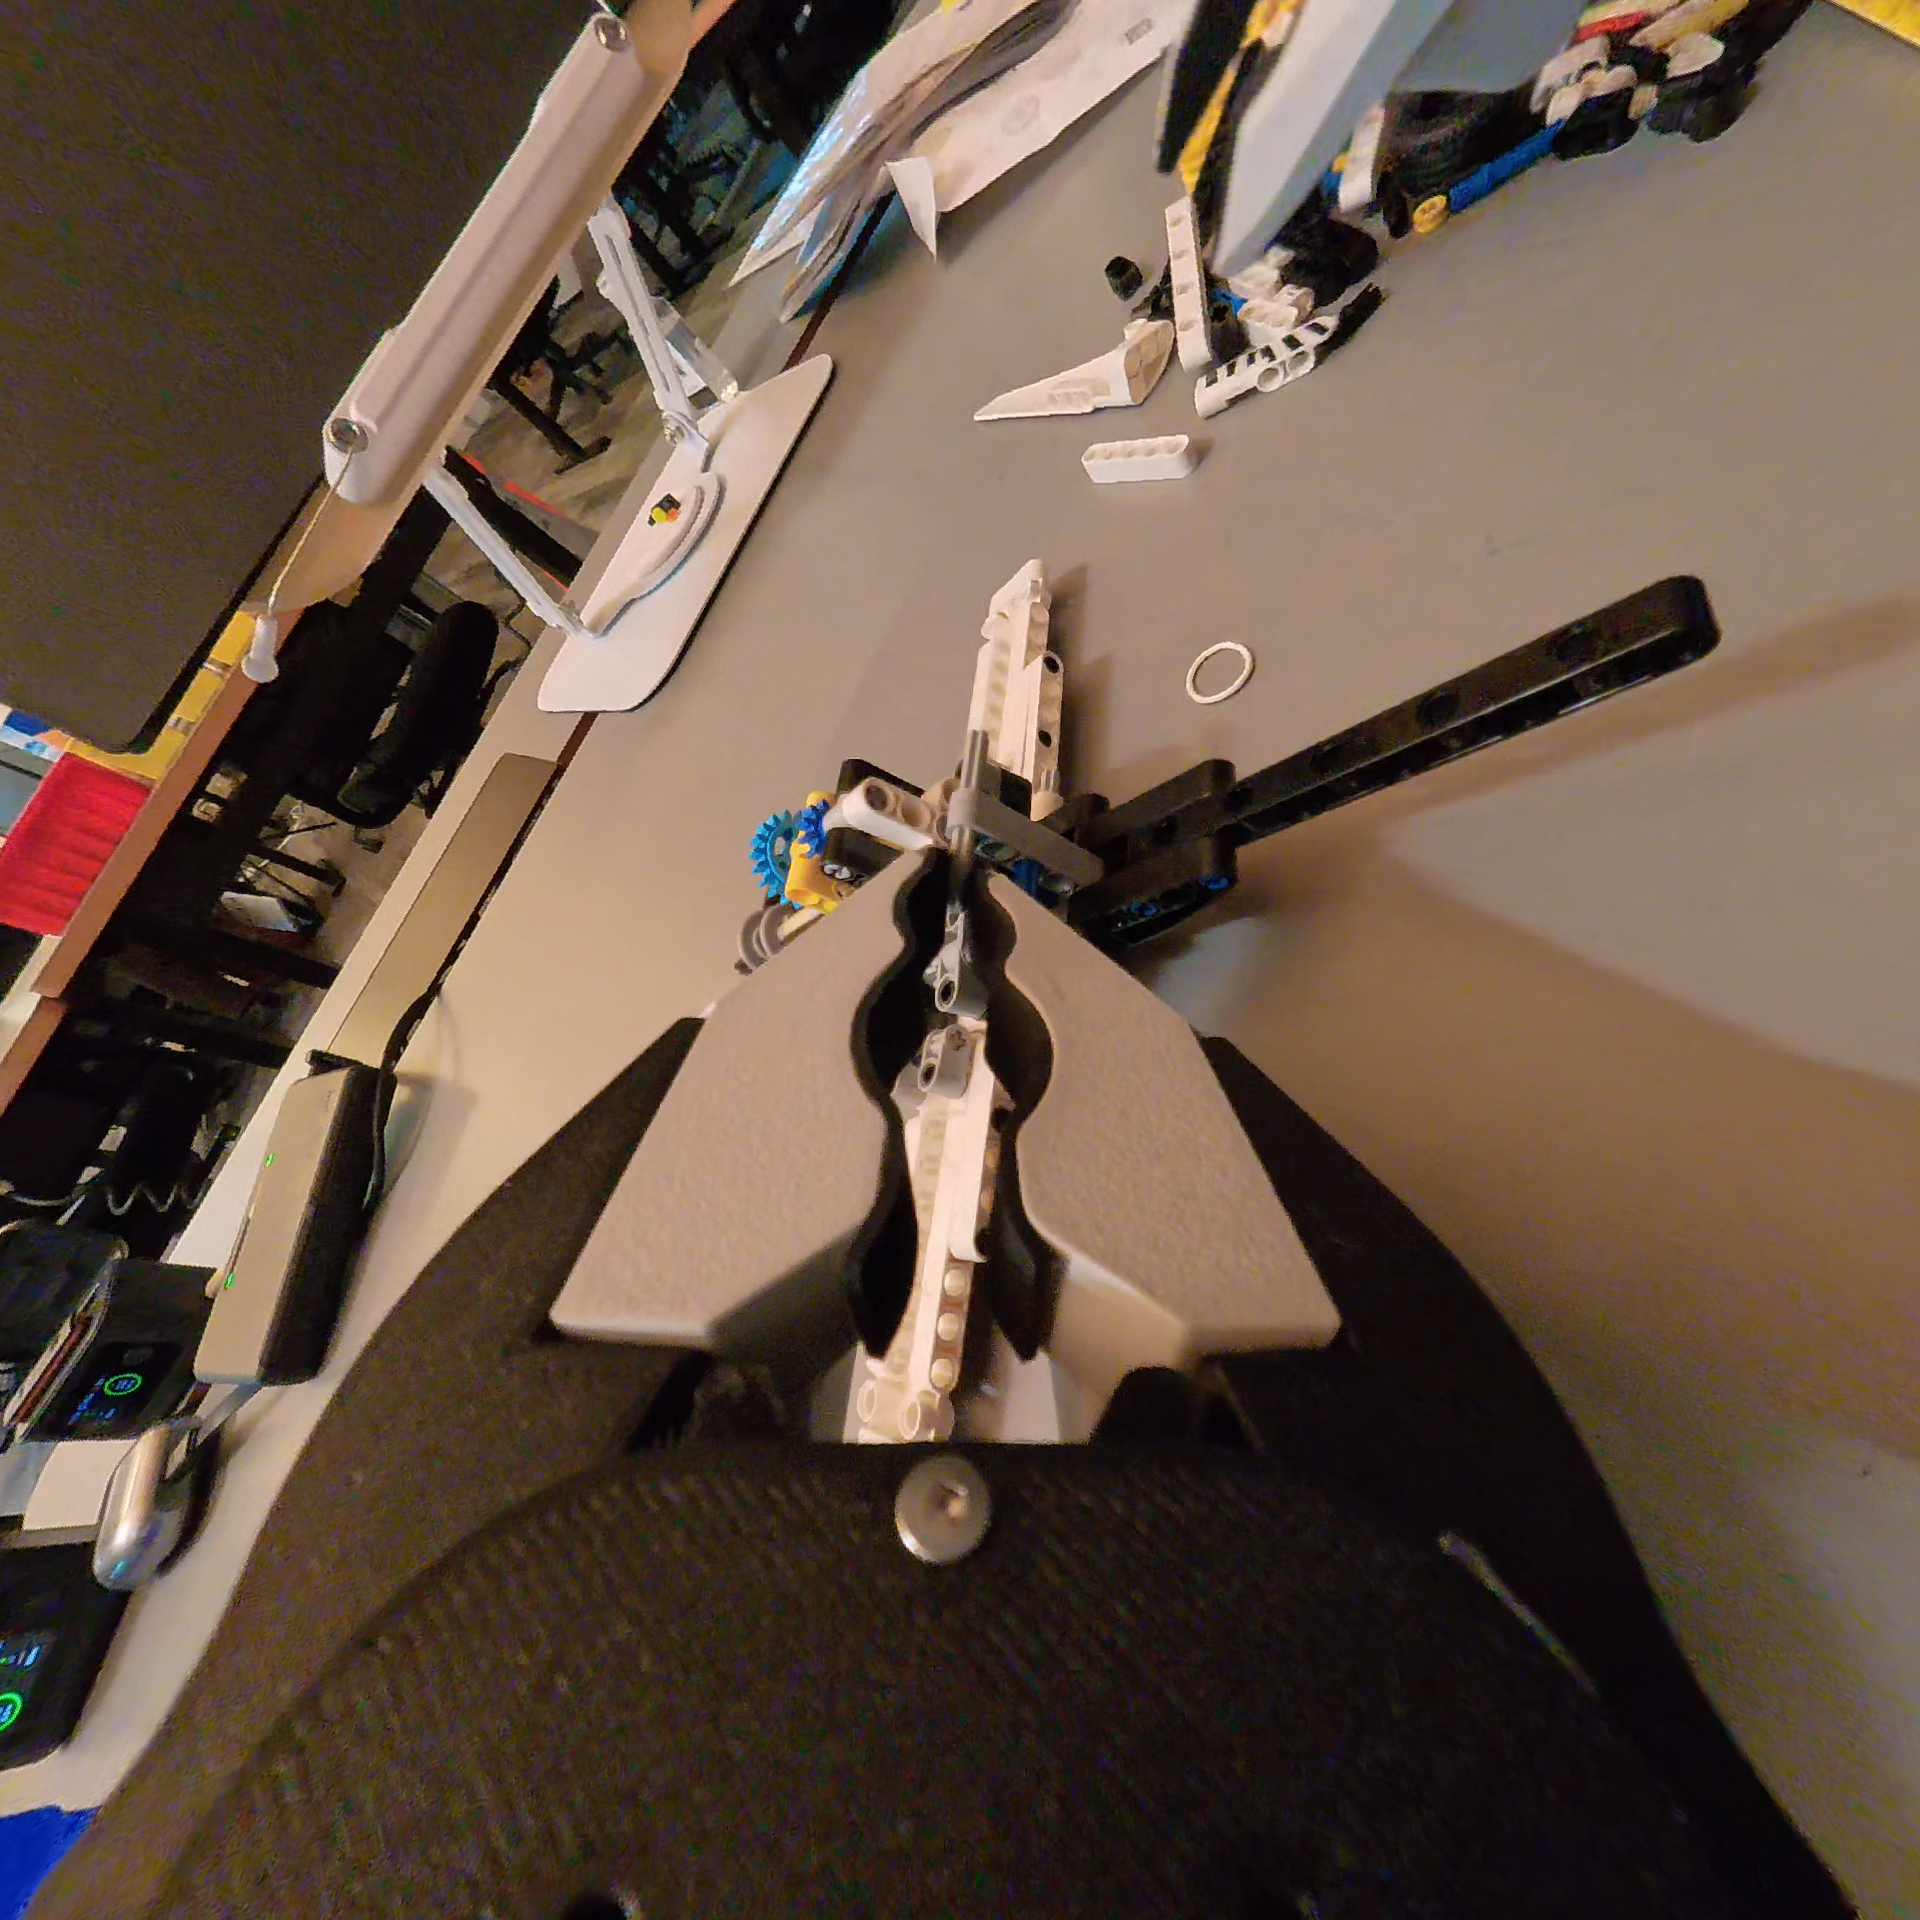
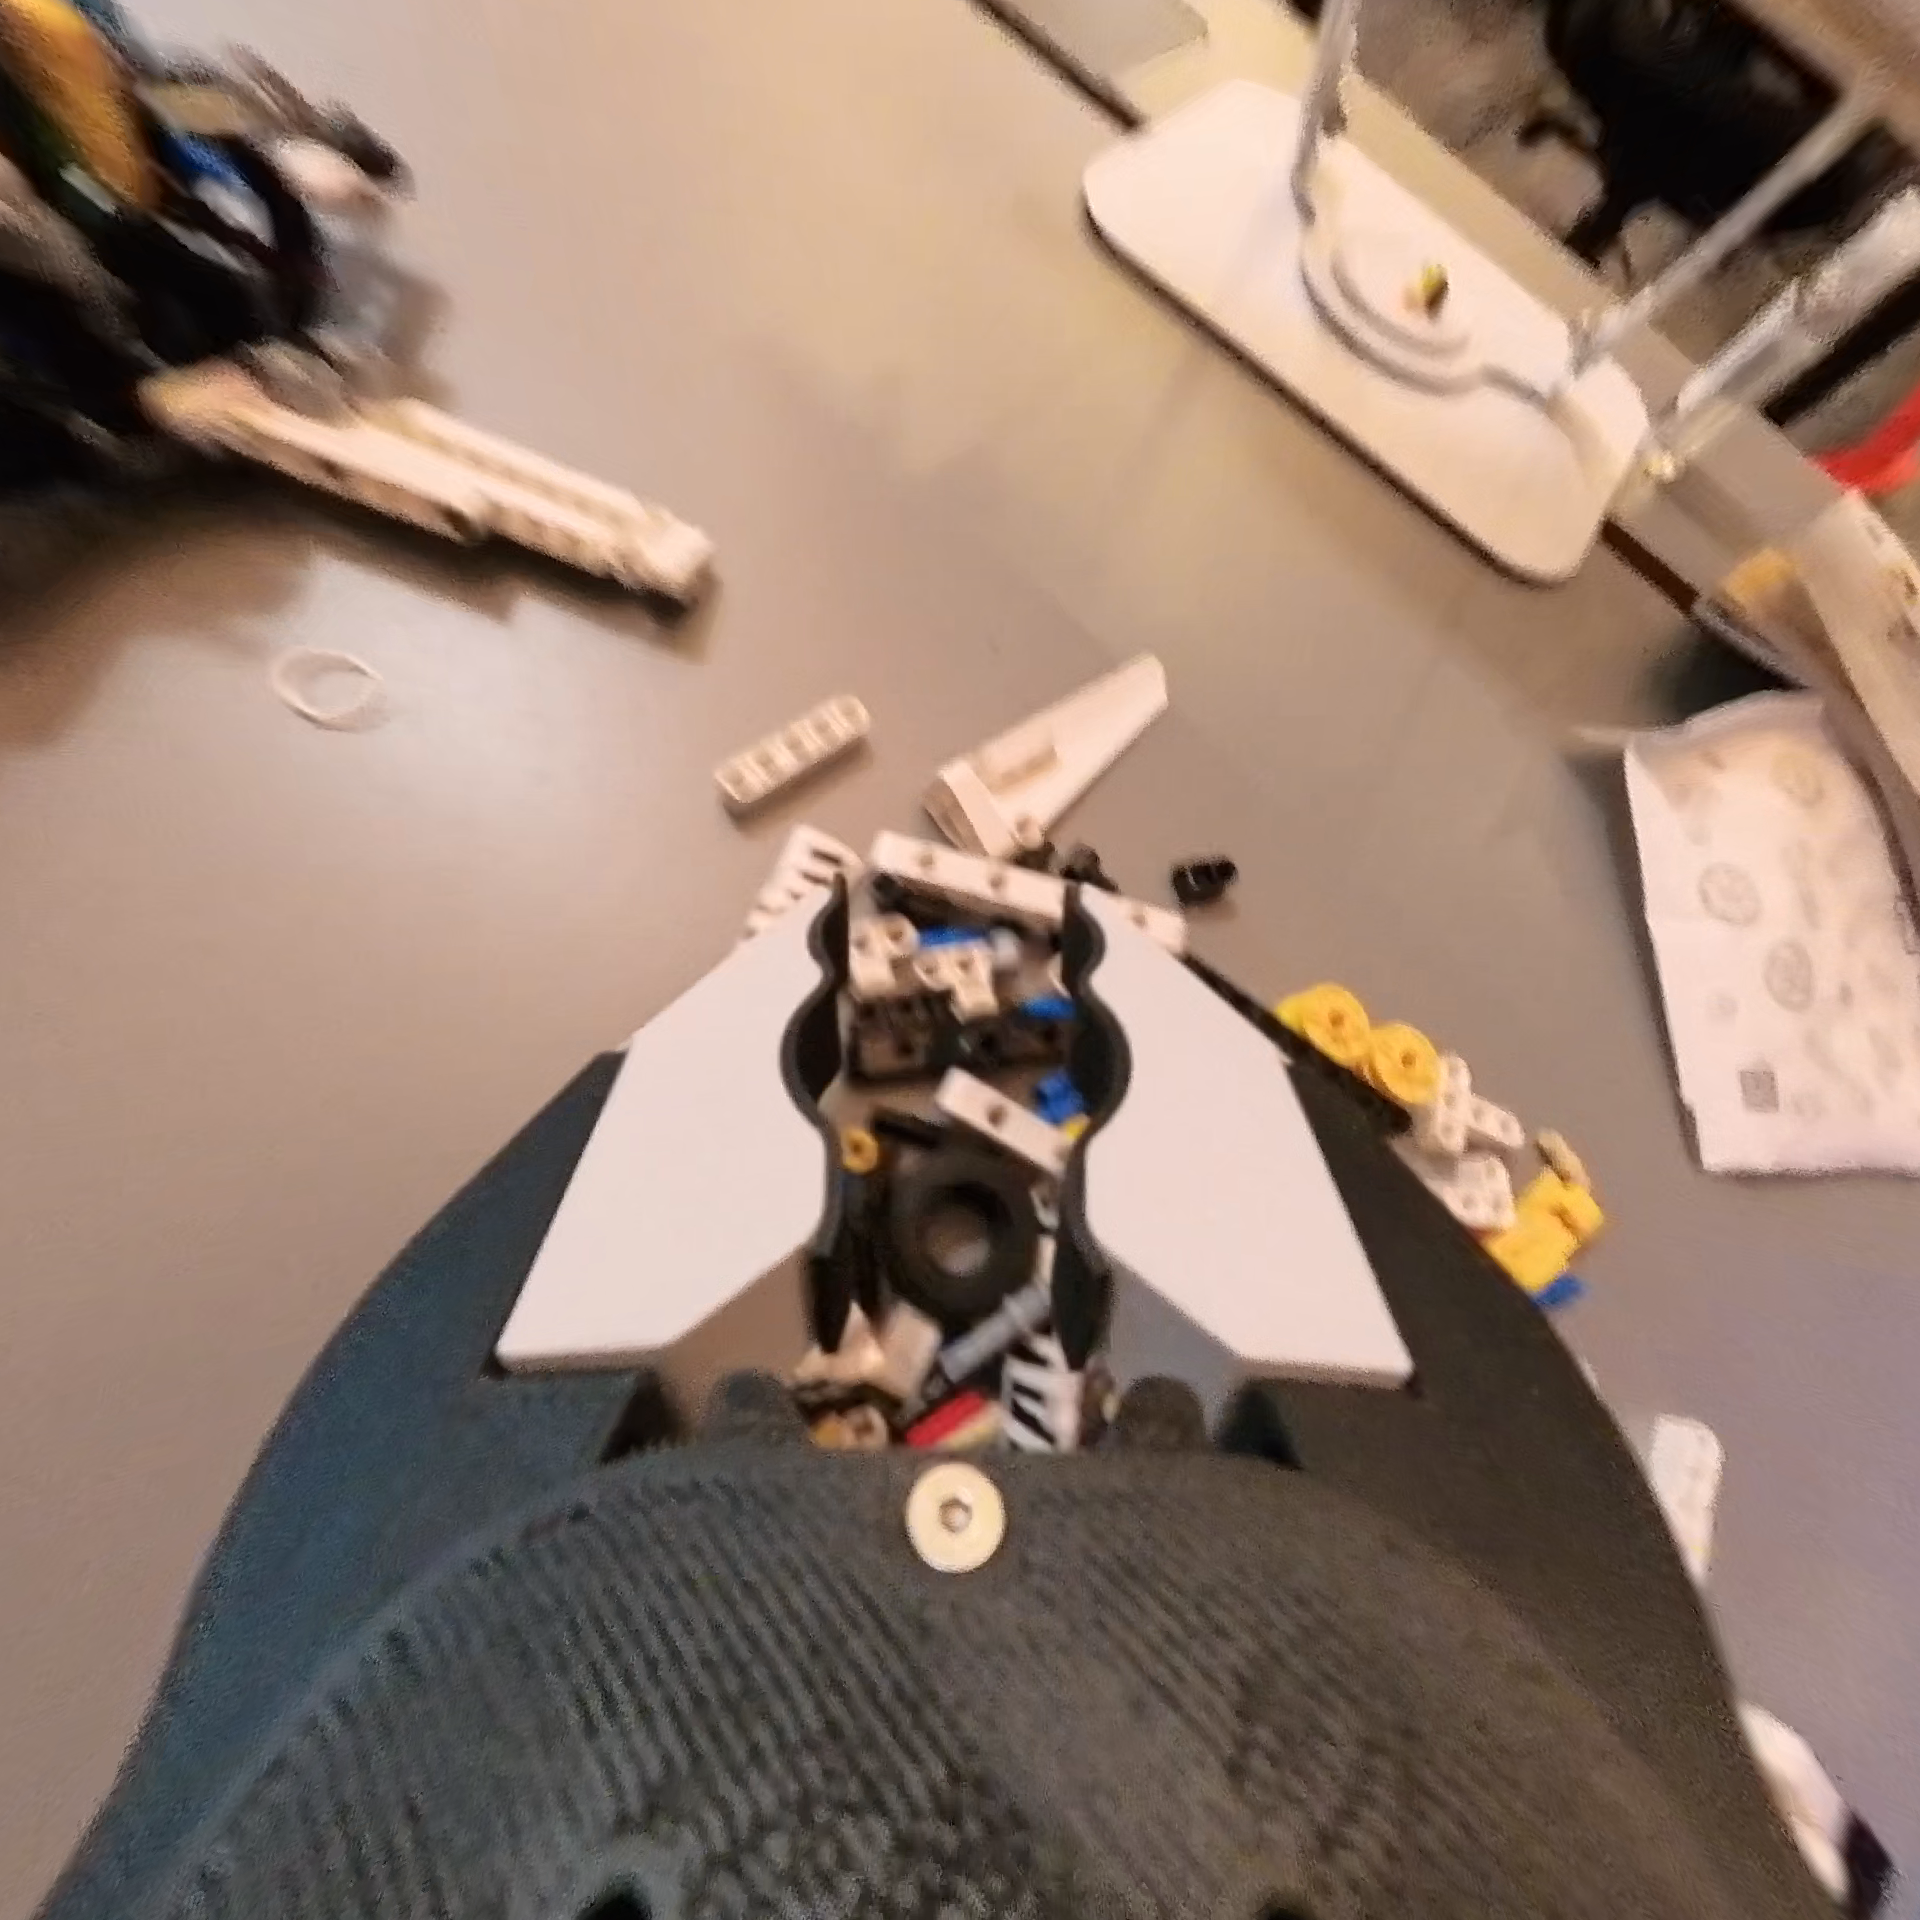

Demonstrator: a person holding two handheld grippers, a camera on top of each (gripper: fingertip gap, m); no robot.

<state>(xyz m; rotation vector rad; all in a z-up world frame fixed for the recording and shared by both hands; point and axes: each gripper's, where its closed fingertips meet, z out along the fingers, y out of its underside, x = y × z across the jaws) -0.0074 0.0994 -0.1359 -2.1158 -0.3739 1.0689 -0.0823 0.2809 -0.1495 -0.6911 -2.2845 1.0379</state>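
Observation:
My left gripper (image 1: 961, 878) is shut on the thin grey axle part of a brick assembly (image 1: 1013, 727) with white beams, a long black beam (image 1: 1455, 707), a blue gear (image 1: 777, 836) and a yellow piece. The assembly runs back between the fingers. The same assembly shows blurred at the upper left of the right wrist view (image 2: 447, 488). My right gripper (image 2: 956, 904) is open above a pile of loose brick parts (image 2: 935, 997), and its pads press on nothing. A black tyre (image 2: 951, 1231) lies under the jaws. The right wrist view is blurred.
A white rubber ring (image 1: 1219, 673) lies on the grey table (image 1: 1558, 1039). Loose white beams (image 1: 1138, 459) and a white wedge panel (image 2: 1049, 758) lie near the pile. A white lamp base (image 1: 686, 540) stands at the table edge, with paper sheets (image 2: 1787, 935) and yellow wheels (image 2: 1361, 1039) nearby. My hands' fingertips stand some 20 cm from each other.

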